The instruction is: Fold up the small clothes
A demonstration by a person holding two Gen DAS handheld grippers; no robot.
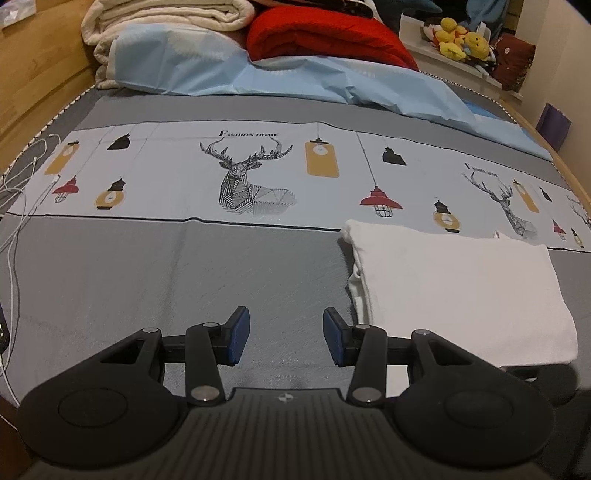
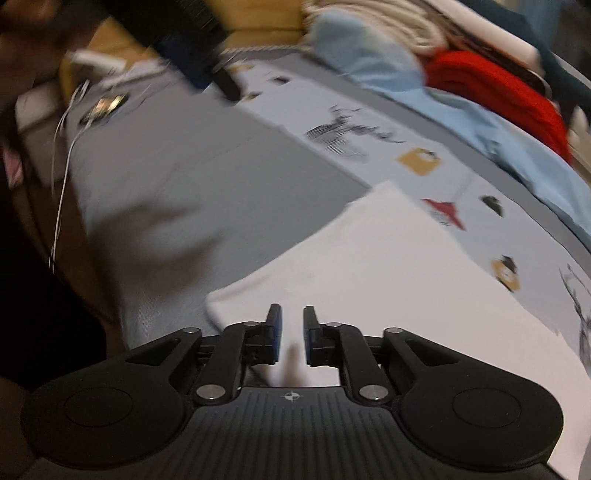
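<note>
Here the folded white garment (image 1: pixel 461 288) lies flat on the bed (image 1: pixel 184 266), its far edge touching the printed band (image 1: pixel 258 173) of the sheet. To its left the grey sheet is bare and open as far as the white cables (image 1: pixel 14 229) at the bed's edge. The left gripper (image 1: pixel 286 338) hovers over that grey area just beside the garment, fingers wide apart, nothing between them. The right gripper (image 2: pixel 291 334) is over the garment's near edge, fingers narrowly parted; the blurred view shows no cloth pinched. Beyond the band lie a blue sheet (image 1: pixel 295 81), a red blanket (image 1: pixel 325 33) and a cream blanket (image 1: pixel 166 22). Above the deer (image 1: pixel 247 177) reads "Fashion home".
</note>
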